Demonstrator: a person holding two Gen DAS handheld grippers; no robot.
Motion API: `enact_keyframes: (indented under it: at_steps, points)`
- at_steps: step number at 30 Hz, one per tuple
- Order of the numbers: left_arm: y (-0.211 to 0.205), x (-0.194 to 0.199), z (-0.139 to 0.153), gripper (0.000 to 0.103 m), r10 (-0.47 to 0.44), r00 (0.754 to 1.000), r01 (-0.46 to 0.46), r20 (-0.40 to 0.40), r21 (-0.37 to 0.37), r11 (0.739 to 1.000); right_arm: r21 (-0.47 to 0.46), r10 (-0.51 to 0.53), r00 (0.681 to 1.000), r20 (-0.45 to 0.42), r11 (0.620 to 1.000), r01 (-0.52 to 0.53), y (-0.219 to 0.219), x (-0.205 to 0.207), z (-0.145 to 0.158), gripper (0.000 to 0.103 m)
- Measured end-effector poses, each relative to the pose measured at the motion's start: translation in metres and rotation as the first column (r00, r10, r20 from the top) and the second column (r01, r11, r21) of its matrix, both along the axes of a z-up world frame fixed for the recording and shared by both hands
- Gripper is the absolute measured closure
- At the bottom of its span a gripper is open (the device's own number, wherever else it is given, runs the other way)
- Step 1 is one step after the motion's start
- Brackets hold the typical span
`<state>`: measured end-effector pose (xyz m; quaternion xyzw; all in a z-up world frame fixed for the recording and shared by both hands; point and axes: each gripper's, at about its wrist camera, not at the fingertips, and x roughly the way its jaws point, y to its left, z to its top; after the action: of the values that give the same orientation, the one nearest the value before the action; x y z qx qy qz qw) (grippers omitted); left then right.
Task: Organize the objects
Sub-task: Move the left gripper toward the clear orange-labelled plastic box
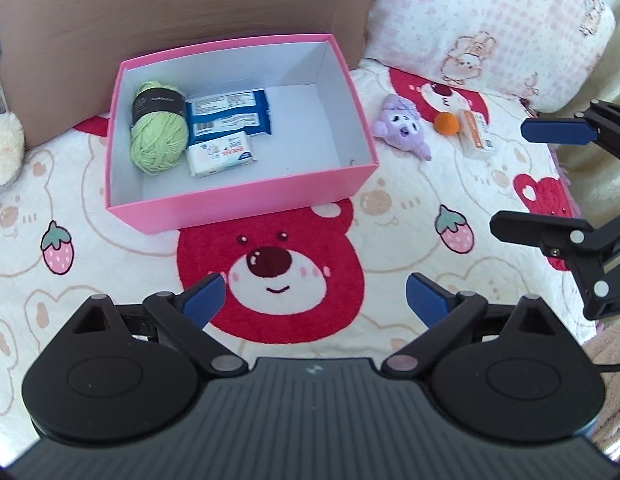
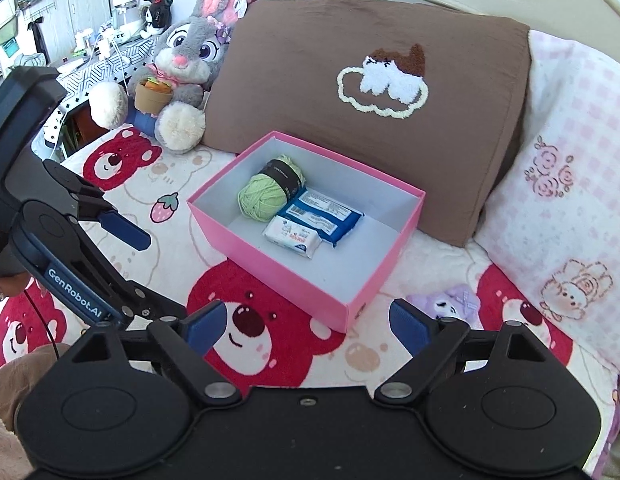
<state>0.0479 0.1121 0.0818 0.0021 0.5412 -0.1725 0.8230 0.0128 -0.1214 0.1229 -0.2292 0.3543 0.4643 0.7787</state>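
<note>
Both pairs of jaws stand wide apart with nothing between them. The left gripper (image 1: 314,300) hangs over a red bear printed on the blanket (image 1: 410,208), short of the box. The right gripper (image 2: 306,326) hangs over the blanket near the box's closest corner, with the purple plush just beyond its right finger.

Largest first: a brown pillow (image 2: 370,100) and a pink checked pillow (image 2: 558,168) lean at the back of the bed. In front of them sits an open pink box (image 1: 246,204). Inside, toward one side, lie green yarn (image 1: 158,140), a blue packet (image 1: 230,114) and a white tissue pack (image 1: 222,154), all close together; the rest of the floor is bare.

Still outside, just beside the box, lie the purple plush (image 1: 404,124), a small orange-and-white carton (image 1: 476,134) and an orange ball (image 1: 447,123), the ball touching or nearly touching the carton.

Risks, as I judge them: the ball could roll on the soft blanket if nudged while its neighbours are picked up. The plush may sag out of a pinch on loose fabric. The box is light card, so a bumped wall could slide it.
</note>
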Motion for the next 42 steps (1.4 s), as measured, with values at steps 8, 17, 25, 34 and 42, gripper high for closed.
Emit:
enact_keyframes:
  at_steps: [8, 17, 25, 34, 42]
  points:
    - [-0.031, -0.010, -0.005, 0.005, -0.043, 0.999, 0.043, -0.013, -0.004, 0.999, -0.007, -0.042, 0.999, 0.000, 0.999, 0.042, -0.039, -0.012, -0.002, 0.012]
    - [-0.080, -0.015, -0.012, 0.005, -0.157, 0.987, 0.158, -0.045, 0.015, 0.987, 0.056, -0.132, 0.985, 0.112, 0.990, 0.127, -0.085, -0.008, -0.007, 0.012]
    - [-0.110, -0.010, -0.010, 0.005, -0.232, 0.973, 0.232, 0.005, -0.002, 0.973, 0.039, -0.165, 0.979, 0.120, 0.986, 0.162, -0.103, 0.014, -0.023, 0.012]
    - [-0.124, 0.006, -0.008, 0.005, -0.225, 0.972, 0.230, 0.074, -0.066, 0.971, 0.031, -0.226, 0.970, 0.085, 0.974, 0.224, -0.124, 0.039, -0.040, 0.012]
    - [-0.139, 0.030, -0.002, 0.005, -0.157, 0.975, 0.175, 0.155, -0.109, 0.978, 0.075, -0.184, 0.973, 0.143, 0.982, 0.174, -0.130, 0.040, -0.049, 0.012]
